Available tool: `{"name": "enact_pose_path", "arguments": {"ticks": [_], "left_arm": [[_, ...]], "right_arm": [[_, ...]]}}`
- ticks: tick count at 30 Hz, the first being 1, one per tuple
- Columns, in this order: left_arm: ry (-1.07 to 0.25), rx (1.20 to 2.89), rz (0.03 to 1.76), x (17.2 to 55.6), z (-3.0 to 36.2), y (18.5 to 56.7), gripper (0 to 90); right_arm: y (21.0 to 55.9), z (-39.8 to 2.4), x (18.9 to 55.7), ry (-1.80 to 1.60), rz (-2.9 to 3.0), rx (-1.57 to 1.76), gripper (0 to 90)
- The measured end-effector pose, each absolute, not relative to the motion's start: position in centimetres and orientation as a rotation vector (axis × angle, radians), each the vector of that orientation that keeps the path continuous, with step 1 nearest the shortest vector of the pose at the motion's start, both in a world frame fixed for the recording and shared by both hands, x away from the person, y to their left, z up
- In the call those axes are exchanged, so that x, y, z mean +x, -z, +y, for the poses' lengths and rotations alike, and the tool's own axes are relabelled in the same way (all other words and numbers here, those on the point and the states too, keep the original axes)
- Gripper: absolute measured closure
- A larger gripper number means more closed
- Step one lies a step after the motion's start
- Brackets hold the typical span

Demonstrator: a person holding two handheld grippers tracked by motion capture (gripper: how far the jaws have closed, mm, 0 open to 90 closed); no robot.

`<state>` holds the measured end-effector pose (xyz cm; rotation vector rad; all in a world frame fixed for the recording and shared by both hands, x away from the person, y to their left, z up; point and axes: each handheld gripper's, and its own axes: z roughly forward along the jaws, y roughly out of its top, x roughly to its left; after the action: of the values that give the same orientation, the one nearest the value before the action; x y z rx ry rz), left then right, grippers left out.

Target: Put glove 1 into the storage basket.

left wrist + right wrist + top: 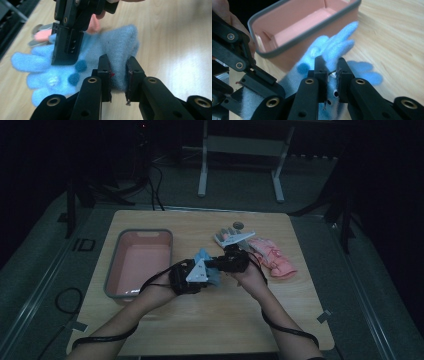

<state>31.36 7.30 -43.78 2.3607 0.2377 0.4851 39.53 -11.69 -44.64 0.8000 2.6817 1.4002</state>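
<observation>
Fuzzy light-blue fleece glove pinched at cuff by left gripper, at palm by right gripper, low over wooden counter. Beside empty pink plastic bin; likely bound there, not yet in.

A light blue fleece glove with darker blue dots, a pink bin rimmed grey, a pale wooden table.

My high view looks forward and down on the whole table from well above. Each gripper view sits close behind its own jaws, facing the opposite gripper — all three share the blue glove between them.
</observation>
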Motion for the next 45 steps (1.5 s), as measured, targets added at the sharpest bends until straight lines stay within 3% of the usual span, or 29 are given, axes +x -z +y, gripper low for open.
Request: {"name": "enact_pose_path", "arguments": {"ticks": [13, 28, 45], "left_arm": [[-0.569, 2.382, 0.309, 31.2, 12.7, 41.9, 77.8], [-0.593, 2.415, 0.404, 31.3, 19.1, 42.4, 77.6], [-0.477, 2.469, 0.491, 33.7, 23.5, 47.0, 77.5]], "right_arm": [[42.7, -5.7, 40.9, -1.439, 2.71, 0.712, 82.5], [42.8, 1.5, 42.1, -1.473, 2.763, 0.65, 82.4], [47.4, 7.5, 44.2, -1.366, 2.868, 0.706, 82.3]]}}
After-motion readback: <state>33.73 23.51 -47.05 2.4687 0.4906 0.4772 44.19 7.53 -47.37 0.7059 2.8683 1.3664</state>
